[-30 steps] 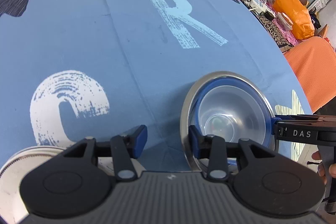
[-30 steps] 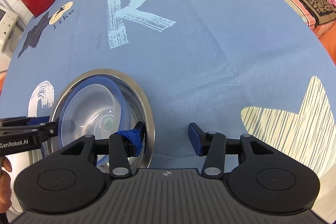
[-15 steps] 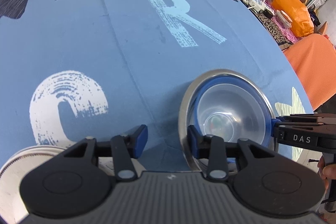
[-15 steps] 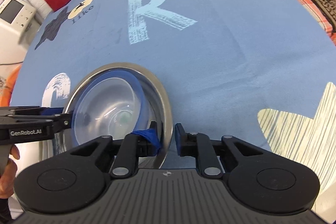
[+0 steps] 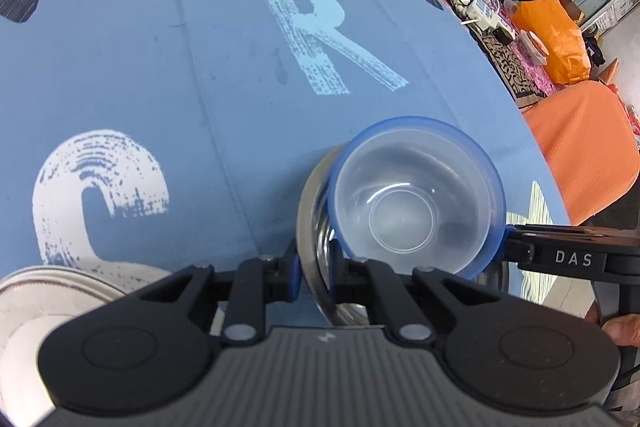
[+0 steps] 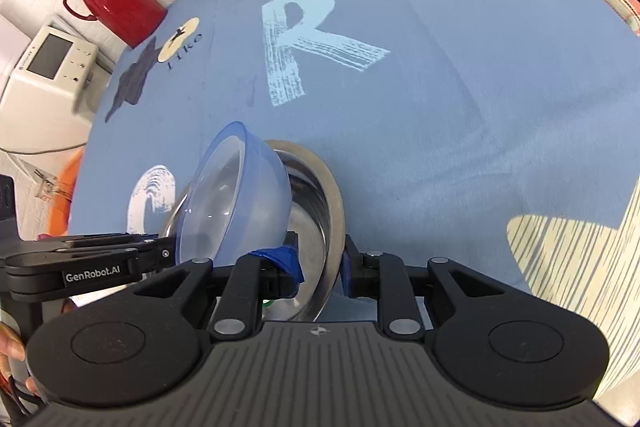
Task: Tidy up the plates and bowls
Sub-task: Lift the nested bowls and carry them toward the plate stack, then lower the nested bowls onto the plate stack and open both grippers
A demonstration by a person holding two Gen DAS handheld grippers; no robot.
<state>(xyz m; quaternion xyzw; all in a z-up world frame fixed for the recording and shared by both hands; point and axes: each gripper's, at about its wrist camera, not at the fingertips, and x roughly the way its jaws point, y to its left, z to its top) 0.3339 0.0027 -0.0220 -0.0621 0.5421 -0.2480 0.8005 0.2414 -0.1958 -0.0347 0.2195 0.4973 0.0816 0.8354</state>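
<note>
Left gripper (image 5: 314,277): fingers clamped on the near-left rim of the steel bowl (image 5: 310,227), one pad outside the wall, one inside. Seen from the right wrist camera, the same gripper (image 6: 168,249) enters from the left as a black bar marked GenRobot.AI, its tip at the bowl edge.

Right gripper (image 6: 320,267): fingers pinched across the steel bowl (image 6: 332,211) rim on the opposite side, one blue pad inside, one outside. In the left wrist view it (image 5: 510,247) comes in from the right, marked DAS, with its tip touching the rim of the plastic bowl; a fingertip of the holding hand (image 5: 622,331) shows at the right edge.

Clear plastic bowl with blue rim (image 5: 416,203): sits in the steel bowl, not nested flat. From the right wrist it (image 6: 236,199) is tipped up steeply, with its opening facing left and its far edge above the steel rim.

Near left: part of a white plate (image 5: 48,303) on the cloth.

Both bowls are over the near part of the blue tablecloth (image 5: 200,67), nearer than the printed "R" (image 5: 324,31).

Far left: red thermos (image 6: 114,5) and white appliance (image 6: 48,67).
</note>
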